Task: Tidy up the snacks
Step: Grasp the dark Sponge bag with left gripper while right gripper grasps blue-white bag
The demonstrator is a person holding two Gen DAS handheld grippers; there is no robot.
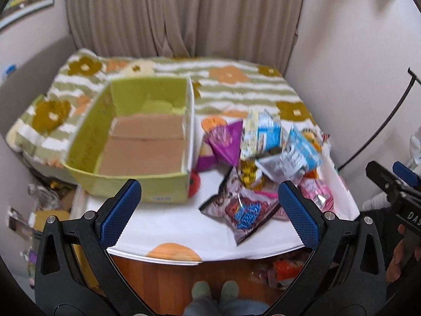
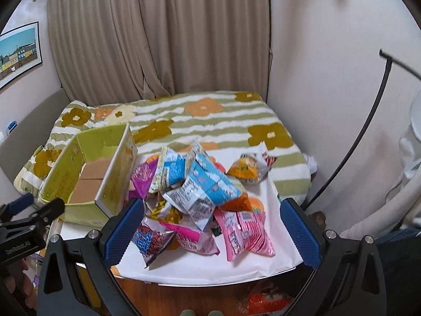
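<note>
Both sets of jaws stand wide apart with nothing between them. From its own wrist view, the left gripper hovers above the near edge of the white table, its blue pads framing the near corner of the green cardboard box and the left part of the snack pile. The right gripper hangs over the same near edge further right, its pads on either side of the snack pile.

The box sits open on the left of the table, its brown floor bare. Just beside it on the right the packets lie heaped on one another: a purple packet nearest the box wall, two blue-and-white packets on top, a pink striped packet at the front right, and a dark packet with blue lettering at the front left. One yellow packet lies slightly apart at the far right.

Behind the table a bed carries a green striped flowered blanket, with beige curtains beyond.
</note>
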